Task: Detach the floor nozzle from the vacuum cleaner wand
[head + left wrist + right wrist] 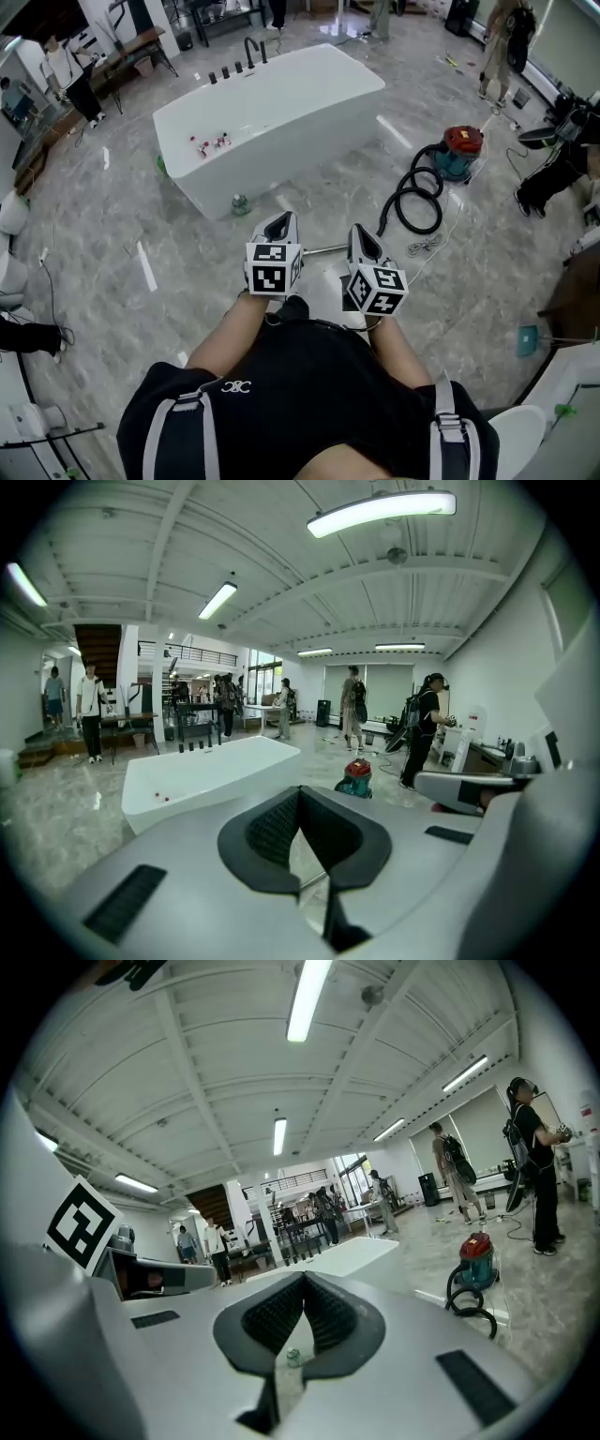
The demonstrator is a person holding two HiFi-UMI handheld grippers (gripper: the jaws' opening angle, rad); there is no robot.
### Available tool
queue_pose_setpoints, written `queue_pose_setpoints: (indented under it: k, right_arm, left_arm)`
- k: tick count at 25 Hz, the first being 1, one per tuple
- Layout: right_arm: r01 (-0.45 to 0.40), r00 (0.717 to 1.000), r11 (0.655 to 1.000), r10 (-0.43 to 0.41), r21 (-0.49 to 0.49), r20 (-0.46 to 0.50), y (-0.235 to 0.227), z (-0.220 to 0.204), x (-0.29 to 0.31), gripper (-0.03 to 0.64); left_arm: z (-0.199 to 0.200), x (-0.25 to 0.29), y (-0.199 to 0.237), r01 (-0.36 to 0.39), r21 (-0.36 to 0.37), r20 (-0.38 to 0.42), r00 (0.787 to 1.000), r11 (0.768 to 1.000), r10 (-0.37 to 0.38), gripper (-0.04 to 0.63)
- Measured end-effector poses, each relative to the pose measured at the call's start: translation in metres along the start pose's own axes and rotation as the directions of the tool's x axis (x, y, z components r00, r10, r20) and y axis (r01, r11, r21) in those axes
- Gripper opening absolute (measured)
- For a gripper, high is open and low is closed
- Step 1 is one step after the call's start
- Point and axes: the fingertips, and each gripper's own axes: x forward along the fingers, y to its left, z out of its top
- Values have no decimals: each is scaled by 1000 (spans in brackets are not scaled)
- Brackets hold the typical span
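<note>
A red and teal canister vacuum (460, 150) stands on the marble floor at the right, with its black hose (418, 199) coiled in front of it. A thin metal wand (324, 249) lies on the floor between my two grippers; its floor nozzle is hidden from me. My left gripper (279, 225) and my right gripper (365, 240) are side by side in front of my chest, both shut and empty. Through the left gripper (300, 794) jaw gap I see a piece of the wand (314, 881). The right gripper (303, 1279) points past the vacuum (476, 1255).
A white bathtub (267, 117) fills the floor ahead on the left, with a green bottle (240, 204) at its near corner. A loose cord (424, 246) lies right of the wand. Several people stand at the room's far edges. White fixtures (525, 431) sit at the lower right.
</note>
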Motion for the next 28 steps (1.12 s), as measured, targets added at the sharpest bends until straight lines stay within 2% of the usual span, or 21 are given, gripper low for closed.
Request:
queue_pose_setpoints:
  k: [4, 7, 10, 14, 18, 20, 25, 28]
  right_arm:
    - [-3, 1000, 1000, 3, 0, 9, -13, 11, 41, 5]
    - [-1, 1000, 1000, 1, -25, 1, -21, 18, 79, 5]
    - [3, 1000, 999, -4, -36, -22, -31, 24, 114, 5]
    - [16, 999, 1000, -17, -15, -37, -47, 36, 163, 5]
    - [11, 996, 1000, -14, -28, -83, -49, 41, 214, 5]
    - [1, 994, 999, -4, -32, -105, -47, 41, 239, 5]
    - [-6, 987, 997, -7, -82, -160, -46, 36, 279, 5]
    - [-73, 969, 991, 45, -110, -243, -46, 16, 292, 5]
  left_arm:
    - [13, 41, 9, 63, -84, -12, 998, 995, -64, 5]
    - [20, 81, 31, 73, -128, -23, 997, 989, -76, 5]
    - [31, 117, 56, 64, -149, -29, 997, 987, -69, 5]
    - [52, 163, 83, 55, -118, -21, 998, 991, -57, 5]
    - [57, 204, 113, 71, -198, -45, 996, 978, -82, 5]
    - [55, 222, 132, 57, -228, -59, 996, 972, -73, 5]
    - [35, 254, 177, -12, -241, -133, 991, 970, -21, 5]
    - [24, 264, 193, -46, -278, -159, 987, 959, 1, 5]
